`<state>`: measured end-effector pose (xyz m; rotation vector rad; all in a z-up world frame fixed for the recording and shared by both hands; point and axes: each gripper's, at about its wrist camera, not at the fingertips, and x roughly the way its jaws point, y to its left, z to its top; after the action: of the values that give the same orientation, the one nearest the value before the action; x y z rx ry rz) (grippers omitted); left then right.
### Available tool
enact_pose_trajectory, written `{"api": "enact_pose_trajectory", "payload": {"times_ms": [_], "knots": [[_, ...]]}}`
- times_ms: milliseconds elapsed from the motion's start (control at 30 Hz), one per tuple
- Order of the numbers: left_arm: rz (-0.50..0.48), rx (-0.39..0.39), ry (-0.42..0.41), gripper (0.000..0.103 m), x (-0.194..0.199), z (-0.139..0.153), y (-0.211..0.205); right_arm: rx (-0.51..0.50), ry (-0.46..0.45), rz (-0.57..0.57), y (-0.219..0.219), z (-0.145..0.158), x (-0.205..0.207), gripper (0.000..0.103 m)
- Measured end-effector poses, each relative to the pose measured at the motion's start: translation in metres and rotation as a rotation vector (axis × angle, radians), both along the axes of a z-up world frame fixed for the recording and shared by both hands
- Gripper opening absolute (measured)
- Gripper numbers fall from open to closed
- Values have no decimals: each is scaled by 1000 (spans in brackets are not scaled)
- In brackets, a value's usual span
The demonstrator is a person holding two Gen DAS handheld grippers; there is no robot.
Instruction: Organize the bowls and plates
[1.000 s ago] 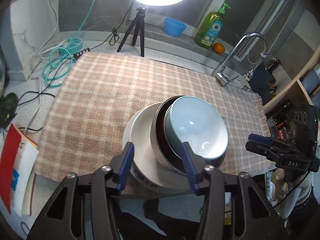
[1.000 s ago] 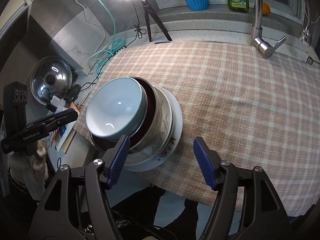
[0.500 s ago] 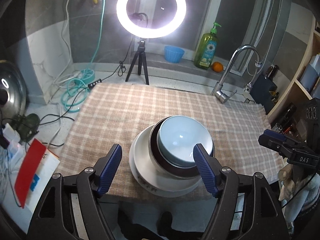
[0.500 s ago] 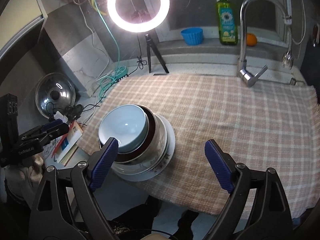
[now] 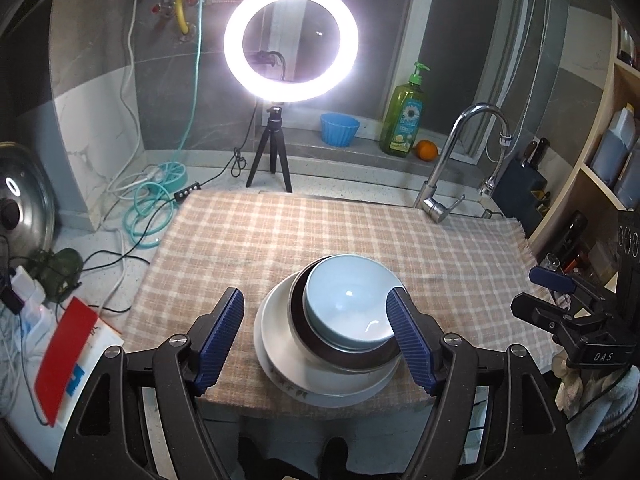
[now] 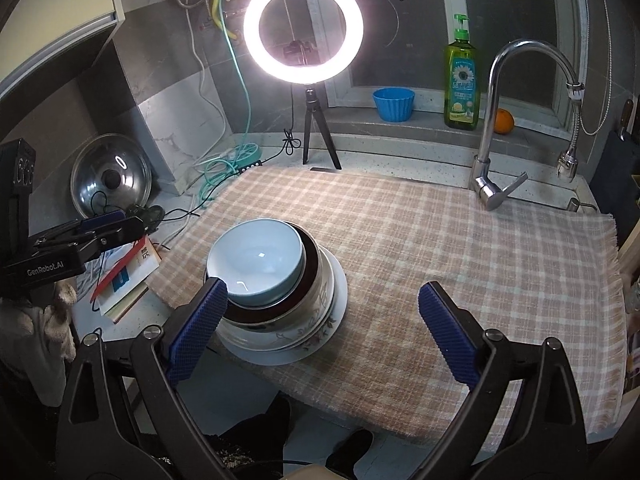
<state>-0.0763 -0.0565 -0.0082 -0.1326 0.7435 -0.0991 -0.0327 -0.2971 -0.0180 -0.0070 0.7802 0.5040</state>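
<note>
The checked cloth (image 6: 460, 240) lies bare right of and beyond the stacked dishes (image 6: 276, 292) at its near left edge, while the tripod (image 6: 316, 136) and faucet (image 6: 496, 128) block the far edge.

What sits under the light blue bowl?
The light blue bowl nests in a dark-lined bowl, over a floral dish and white plate. Anything between them is hidden.

Ring light (image 5: 291, 42) at 12 o'clock; soap bottle (image 5: 402, 120), orange (image 5: 427, 149) at 1; pot lid (image 6: 111, 175) at 9; checked cloth (image 6: 440, 248) covers worktop.
</note>
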Motion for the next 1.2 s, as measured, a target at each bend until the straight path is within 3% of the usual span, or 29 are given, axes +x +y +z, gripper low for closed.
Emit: {"api": "enact_pose_trajectory", "payload": {"times_ms": [1200], "knots": [[-3,24,11,74,5,-2,1,54,27,-28,-1,-5,4,100]]}}
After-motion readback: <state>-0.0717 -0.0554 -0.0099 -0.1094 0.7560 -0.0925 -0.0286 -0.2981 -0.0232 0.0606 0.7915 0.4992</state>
